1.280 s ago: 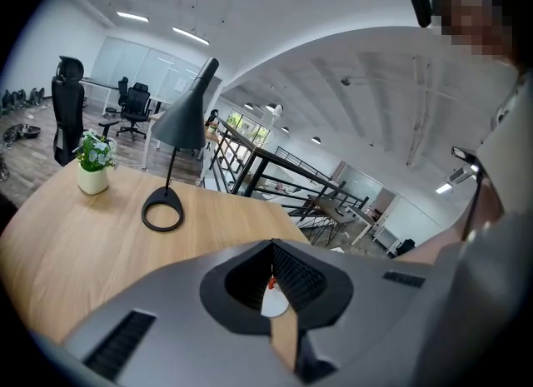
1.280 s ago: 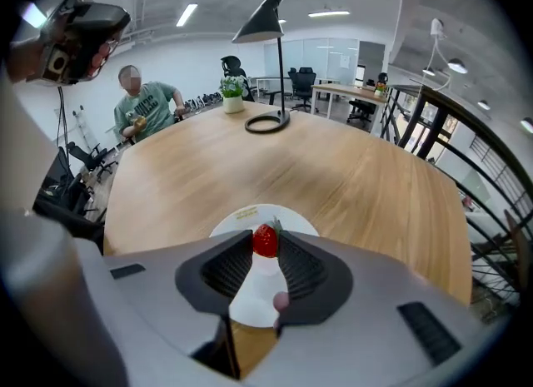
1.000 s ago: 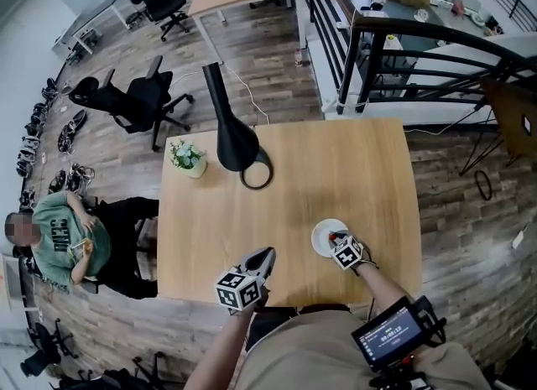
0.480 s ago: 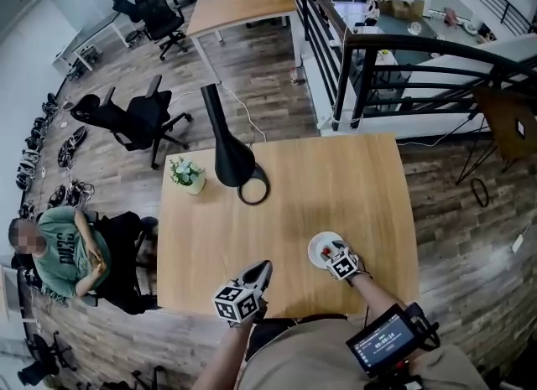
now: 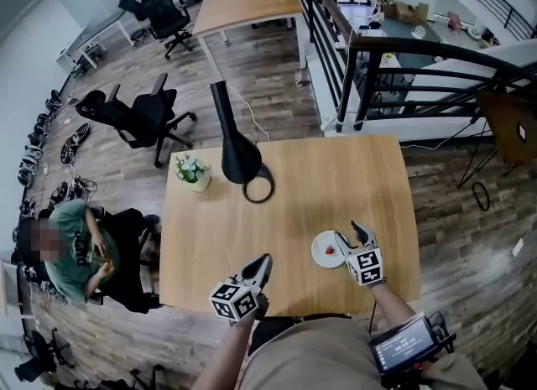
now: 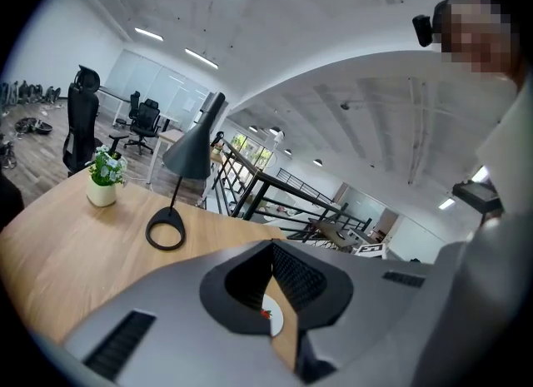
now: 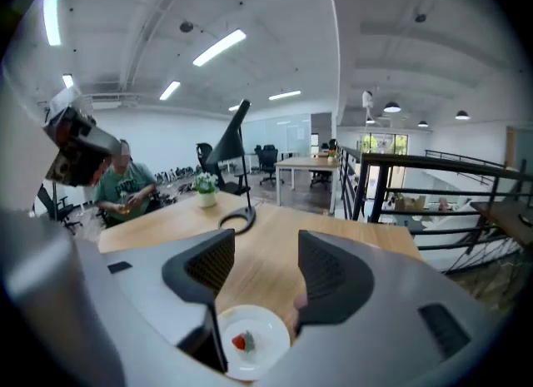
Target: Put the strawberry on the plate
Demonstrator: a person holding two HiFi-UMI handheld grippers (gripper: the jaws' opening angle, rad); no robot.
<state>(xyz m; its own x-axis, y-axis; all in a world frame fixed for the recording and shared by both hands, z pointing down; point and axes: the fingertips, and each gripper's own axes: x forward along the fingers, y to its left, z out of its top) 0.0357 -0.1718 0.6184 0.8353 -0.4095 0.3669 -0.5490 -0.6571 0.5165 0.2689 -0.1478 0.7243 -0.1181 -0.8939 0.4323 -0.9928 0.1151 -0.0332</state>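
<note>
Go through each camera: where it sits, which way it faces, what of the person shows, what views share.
Head view: on the head, looking steeply down on the table; shows both forearms, left gripper, right gripper.
Left gripper view: on the left gripper, facing along shut jaws to the lamp; torso at right.
Right gripper view: on the right gripper, facing along empty jaws that have just been opening, above the plate.
Shared: all three show the strawberry on the plate.

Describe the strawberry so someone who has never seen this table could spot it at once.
On the wooden table, find the small white plate near the front right edge, away from the black lamp and potted plant. The strawberry lies on it, the only red thing on the table.
</note>
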